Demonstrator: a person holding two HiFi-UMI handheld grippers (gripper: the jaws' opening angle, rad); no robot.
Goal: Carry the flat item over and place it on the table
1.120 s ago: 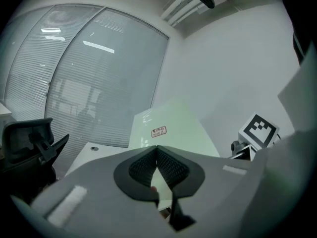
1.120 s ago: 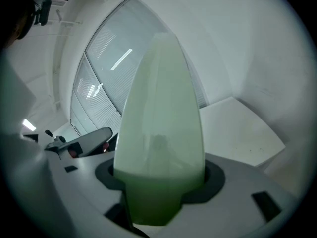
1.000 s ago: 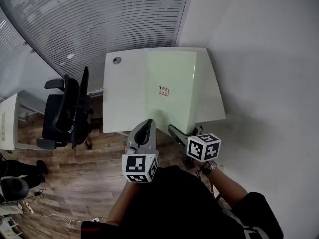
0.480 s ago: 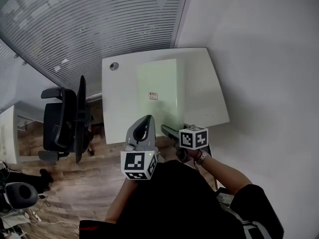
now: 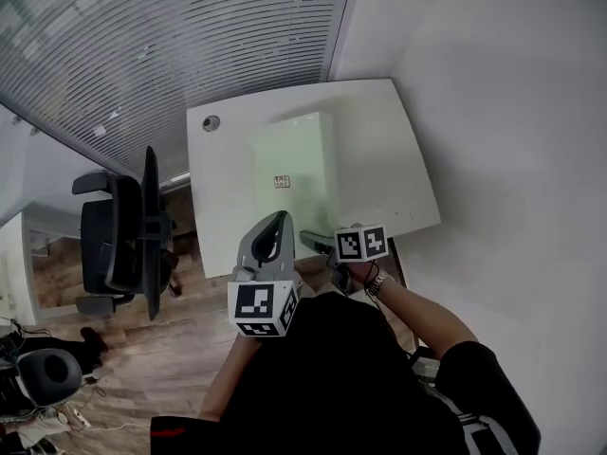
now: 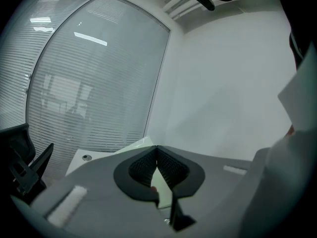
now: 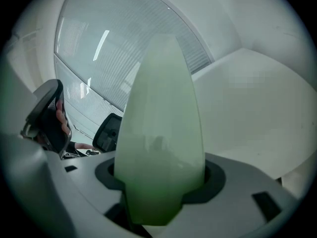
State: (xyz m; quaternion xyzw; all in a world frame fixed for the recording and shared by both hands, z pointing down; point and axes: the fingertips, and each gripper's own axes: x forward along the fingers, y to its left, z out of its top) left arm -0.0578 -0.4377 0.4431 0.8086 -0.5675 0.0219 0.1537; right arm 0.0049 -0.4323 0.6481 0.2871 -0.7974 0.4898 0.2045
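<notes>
Head view: the pale green flat item (image 5: 289,173) is stretched out over the white desk (image 5: 379,159). Its near edge is pinched in the right tongs (image 5: 316,242), just at the desk's front edge. Can't tell if the sheet is fully down or floating just above the top.

Right gripper view: tongs partly spread and clamped on the sheet's edge, with the sheet filling the gap. Left tongs (image 5: 278,221) are raised alongside, tips together, nothing in them.

Risks as I read them:
- It's a one-edge grip on a thin sheet, so the far end could sag, catch the desk and buckle or skew.
- Released this close to the front edge, it may overhang and slide to the floor.
- Left tongs aren't steadying it.

Office chair (image 5: 123,230) is well apart, no issue.
</notes>
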